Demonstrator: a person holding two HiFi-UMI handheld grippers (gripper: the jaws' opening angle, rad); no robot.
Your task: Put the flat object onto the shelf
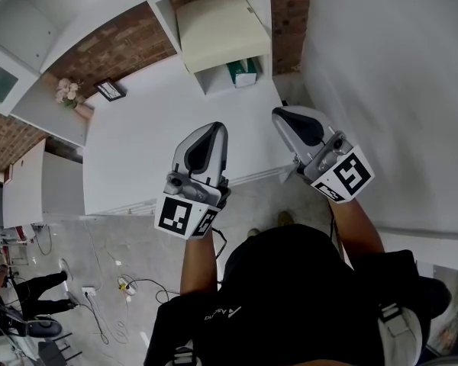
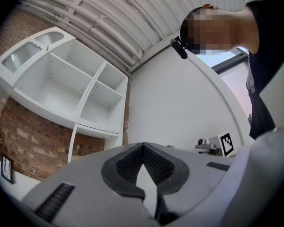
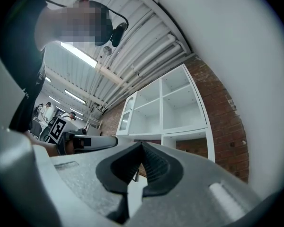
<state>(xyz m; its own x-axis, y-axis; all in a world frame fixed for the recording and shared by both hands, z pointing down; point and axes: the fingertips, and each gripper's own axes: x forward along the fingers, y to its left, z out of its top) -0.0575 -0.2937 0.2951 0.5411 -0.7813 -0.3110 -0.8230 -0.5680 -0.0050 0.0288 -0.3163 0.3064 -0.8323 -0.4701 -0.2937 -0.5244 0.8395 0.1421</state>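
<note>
Jaws of L gripper (image 1: 212, 130) and R gripper (image 1: 284, 114) are seen shut tip to tip, nothing betw. them. Cream flat object (image 1: 220, 29) is seen far ahead, lying in a compartment of white shelf (image 1: 165, 21), approx. between both jaw lines. Neither gripper is judged clearly nearer. Long axis cannot be told.

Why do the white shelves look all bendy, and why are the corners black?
In the left gripper view, the wide lens curves the white shelves and leaves black corners. In the right gripper view, the shelves bend the same way and the ceiling lights glare bright. The head view is sharp, with soft, even light and no strong shadows.
</note>
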